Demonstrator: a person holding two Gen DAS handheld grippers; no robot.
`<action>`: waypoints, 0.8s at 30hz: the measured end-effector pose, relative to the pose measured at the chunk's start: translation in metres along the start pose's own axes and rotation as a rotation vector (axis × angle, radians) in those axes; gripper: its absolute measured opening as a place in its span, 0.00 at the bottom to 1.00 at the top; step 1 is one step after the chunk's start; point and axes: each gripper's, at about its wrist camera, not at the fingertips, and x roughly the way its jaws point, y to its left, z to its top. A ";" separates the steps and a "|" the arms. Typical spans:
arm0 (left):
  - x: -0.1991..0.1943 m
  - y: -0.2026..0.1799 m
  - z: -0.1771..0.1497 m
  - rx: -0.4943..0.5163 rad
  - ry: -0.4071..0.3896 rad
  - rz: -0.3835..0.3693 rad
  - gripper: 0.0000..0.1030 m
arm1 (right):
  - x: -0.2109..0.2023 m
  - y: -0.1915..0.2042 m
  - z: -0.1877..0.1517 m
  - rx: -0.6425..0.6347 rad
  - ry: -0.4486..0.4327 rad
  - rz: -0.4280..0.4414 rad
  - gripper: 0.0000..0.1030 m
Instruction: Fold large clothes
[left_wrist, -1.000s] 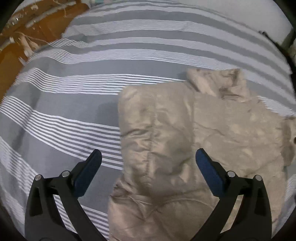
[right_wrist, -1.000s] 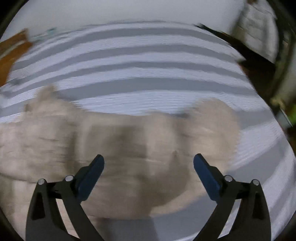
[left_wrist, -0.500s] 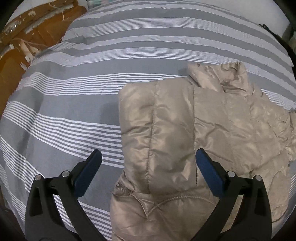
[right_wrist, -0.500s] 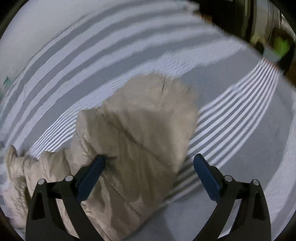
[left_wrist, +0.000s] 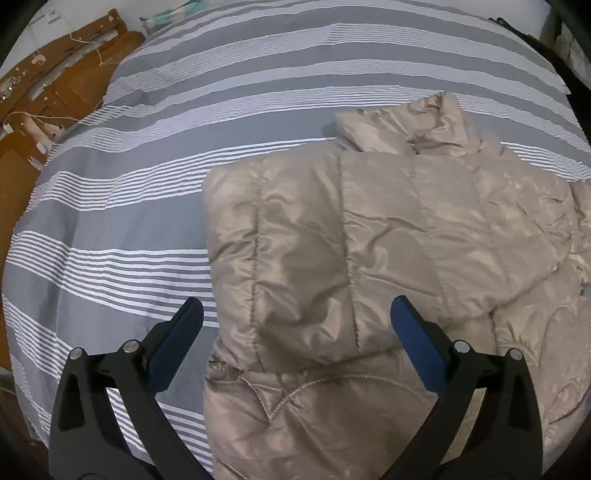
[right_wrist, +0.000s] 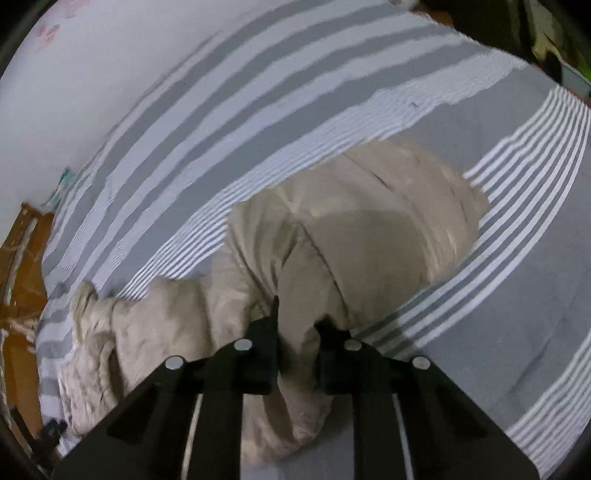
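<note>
Fingers of the right gripper (right_wrist: 295, 317), spread wide half a second ago, are now pressed together on a bunched fold of the beige jacket (right_wrist: 351, 251) at lower centre of the right view. Beyond them the jacket's puffy end mounds up at centre frame on the grey striped bedspread (right_wrist: 498, 155). The left gripper (left_wrist: 295, 332) hovers as before, fingers spread and holding nothing, above the jacket's flattened body (left_wrist: 369, 240), collar at upper right. With that grip taken, the right side is probably ready to be folded across.
</note>
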 end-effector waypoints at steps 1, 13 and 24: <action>-0.001 0.000 0.001 -0.004 0.001 -0.004 0.97 | -0.006 0.004 -0.003 -0.014 -0.003 0.007 0.15; -0.007 0.015 0.001 -0.086 0.037 -0.048 0.97 | -0.050 0.078 -0.040 -0.074 -0.009 0.156 0.13; -0.036 0.049 -0.005 -0.105 -0.029 -0.030 0.97 | -0.094 0.242 -0.058 -0.238 -0.042 0.457 0.12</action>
